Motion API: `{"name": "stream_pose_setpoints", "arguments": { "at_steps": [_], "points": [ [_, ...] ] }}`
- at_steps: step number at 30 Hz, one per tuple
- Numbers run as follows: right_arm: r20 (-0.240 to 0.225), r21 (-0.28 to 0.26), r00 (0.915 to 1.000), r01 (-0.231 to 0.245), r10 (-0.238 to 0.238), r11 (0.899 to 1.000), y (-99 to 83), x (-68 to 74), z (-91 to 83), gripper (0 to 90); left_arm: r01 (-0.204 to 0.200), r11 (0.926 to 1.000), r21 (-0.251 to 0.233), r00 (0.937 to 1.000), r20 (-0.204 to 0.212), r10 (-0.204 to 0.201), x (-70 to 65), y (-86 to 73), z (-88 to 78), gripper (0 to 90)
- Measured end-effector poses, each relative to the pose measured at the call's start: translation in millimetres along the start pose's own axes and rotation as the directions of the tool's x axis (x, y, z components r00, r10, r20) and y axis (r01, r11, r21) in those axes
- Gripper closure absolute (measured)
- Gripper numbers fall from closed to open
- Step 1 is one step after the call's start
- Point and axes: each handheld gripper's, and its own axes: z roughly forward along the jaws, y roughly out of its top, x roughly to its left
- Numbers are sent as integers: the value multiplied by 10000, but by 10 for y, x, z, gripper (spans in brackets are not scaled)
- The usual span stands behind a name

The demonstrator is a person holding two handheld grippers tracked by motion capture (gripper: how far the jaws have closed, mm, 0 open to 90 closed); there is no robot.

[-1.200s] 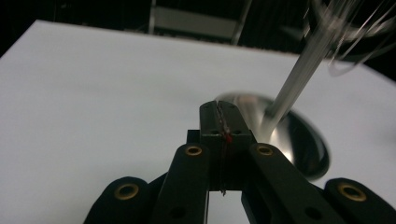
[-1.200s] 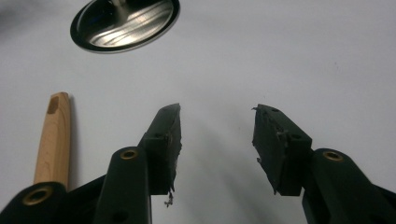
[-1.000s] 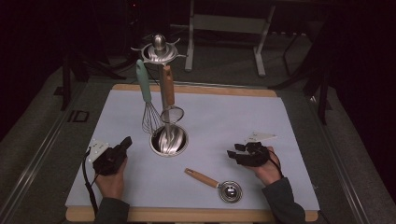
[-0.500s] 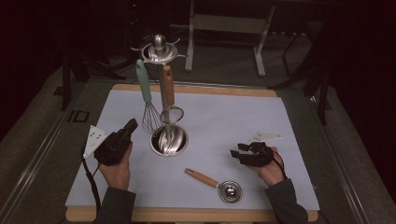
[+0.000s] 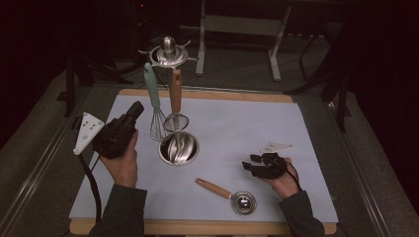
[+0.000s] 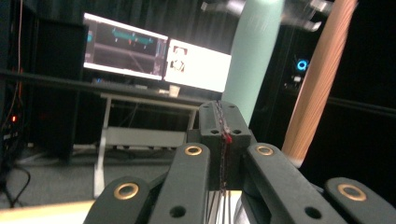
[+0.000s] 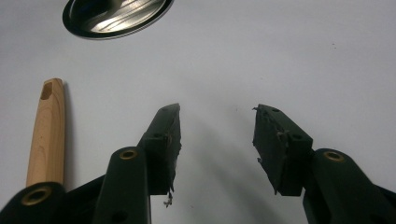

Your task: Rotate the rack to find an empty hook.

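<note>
A steel utensil stand (image 5: 169, 52) rises from a round steel base (image 5: 179, 148) at the middle of the mat. From its top hang a green-handled whisk (image 5: 152, 94) and a wooden-handled strainer (image 5: 175, 96). My left gripper (image 5: 135, 109) is shut with nothing in it, raised off the mat just left of the whisk. In the left gripper view its closed jaws (image 6: 223, 119) point at the green handle (image 6: 254, 51), with the wooden handle (image 6: 322, 79) to the right. My right gripper (image 5: 249, 163) rests open on the mat. A wooden-handled steel scoop (image 5: 227, 193) lies to its left, its handle (image 7: 46, 130) beside the open right gripper (image 7: 217, 126).
A pale blue mat (image 5: 237, 123) covers a wooden board (image 5: 207, 94) on a dark table. A metal rail (image 5: 39, 158) runs along the table's left side. Beyond the far edge stand a desk frame (image 5: 237, 29) and lit monitors (image 6: 154, 56).
My left gripper has risen from the mat and moved up toward the hanging whisk, still shut. The right gripper and the scoop have stayed in place.
</note>
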Motion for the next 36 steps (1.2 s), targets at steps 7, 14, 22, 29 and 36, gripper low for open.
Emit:
{"name": "stream_pose_setpoints", "arguments": {
  "at_steps": [7, 14, 22, 29, 36],
  "points": [
    [4, -4, 10000, -15, 15, 10000, -5, -2, -3, 512, -332, 9977, -590, 9991, 247, 347, -108, 257, 60, 900],
    [24, -1, 10000, -30, 30, 10000, -11, -11, -6, 513, -728, 9934, -888, 9964, 378, 764, -213, 421, 141, 900],
    [33, -18, 10000, -47, 47, 10000, -13, -15, -12, 514, -885, 9893, -1157, 9948, 396, 937, -258, 543, 170, 900],
    [27, -3, 10000, -7, 7, 10000, -13, -11, -7, 513, -978, 9864, -1322, 9939, 376, 1036, -263, 623, 194, 900],
    [23, -2, 10000, -26, 26, 10000, -15, -14, -12, 513, -980, 9851, -1412, 9937, 403, 1046, -272, 686, 226, 900]
  ]
}}
